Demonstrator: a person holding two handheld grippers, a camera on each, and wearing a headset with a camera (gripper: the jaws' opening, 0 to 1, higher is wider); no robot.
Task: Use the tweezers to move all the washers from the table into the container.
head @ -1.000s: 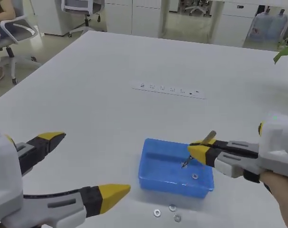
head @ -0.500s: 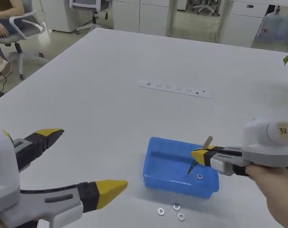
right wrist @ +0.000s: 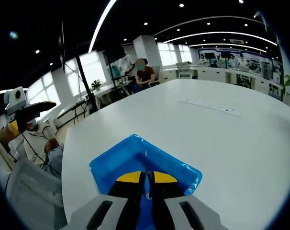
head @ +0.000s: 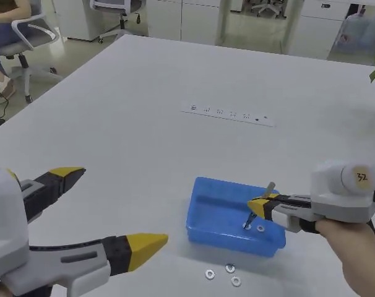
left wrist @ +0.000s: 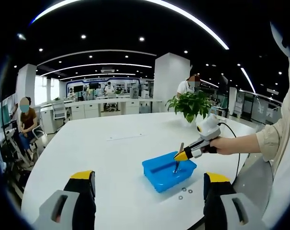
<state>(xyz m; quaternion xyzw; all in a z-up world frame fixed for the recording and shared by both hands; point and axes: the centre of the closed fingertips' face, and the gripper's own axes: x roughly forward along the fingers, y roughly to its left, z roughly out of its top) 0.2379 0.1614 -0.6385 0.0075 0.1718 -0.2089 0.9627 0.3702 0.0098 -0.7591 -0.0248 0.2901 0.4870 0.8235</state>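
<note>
Clamped between the shut jaws of the right gripper (head: pixel 255 206), the tweezers (head: pixel 249 219) stand steeply, tips down inside the blue container (head: pixel 218 238) and blunt end poking up behind the yellow jaw tips. The right gripper view looks straight down their long axis into the tray. One washer (head: pixel 260 229) lies on the container floor just beside the tips. Whether the tips pinch anything cannot be told at this size.

What the coming move turns on, as I judge it: three washers (head: pixel 229 268) remain on the worktop (head: pixel 175 154), in a loose cluster just outside the container's near wall, on the person's side. From the tweezer tips they lie toward the person and slightly toward the left gripper, with that wall between. The tips would have to lift over the rim and come back and down to reach them. The right gripper is much the nearer of the two. The left gripper (head: pixel 125 204) is held well off to the side above bare worktop, jaws spread wide and holding nothing.

For writing, a round sticker (head: pixel 361 177) on the right gripper's body reads "32". A flush power strip (head: pixel 228 116) farther back on the worktop carries small markings too fine to read.
</note>
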